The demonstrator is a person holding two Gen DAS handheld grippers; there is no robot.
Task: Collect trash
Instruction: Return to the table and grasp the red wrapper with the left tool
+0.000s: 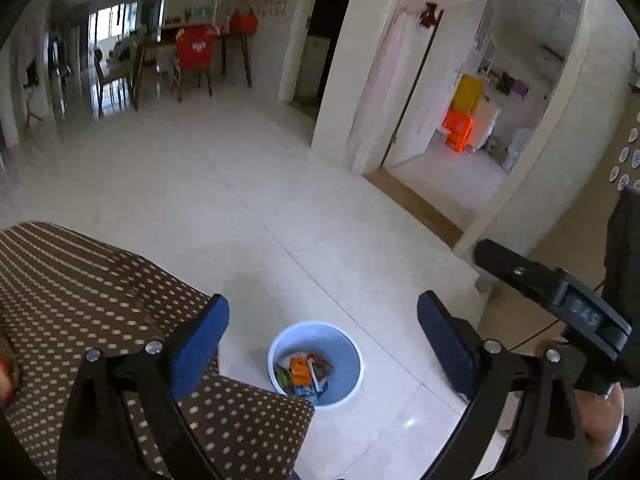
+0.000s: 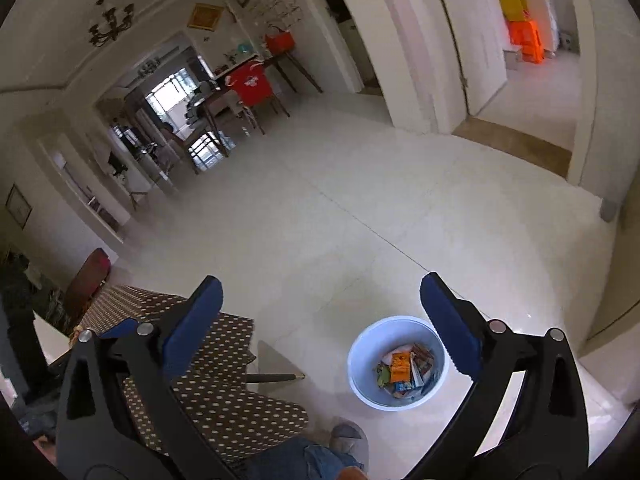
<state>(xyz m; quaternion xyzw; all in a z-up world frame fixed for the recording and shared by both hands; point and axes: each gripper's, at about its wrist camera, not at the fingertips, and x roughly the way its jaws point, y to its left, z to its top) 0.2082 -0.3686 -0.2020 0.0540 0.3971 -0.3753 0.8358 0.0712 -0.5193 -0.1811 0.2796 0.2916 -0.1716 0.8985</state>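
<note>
the left gripper (image 1: 323, 312) hangs with its blue-padded jaws wide apart and nothing between them; the right gripper (image 2: 320, 300) is likewise spread and empty. below both, on the pale tiled floor (image 1: 248, 184), stands the round light-blue plastic bin (image 1: 316, 362), holding crumpled colourful wrappers (image 1: 305, 374), just beside the brown dotted cushion (image 1: 100, 292). this looks like the moment after a drop. the next move calls for finding more trash away from the bin; none shows on the floor.
</note>
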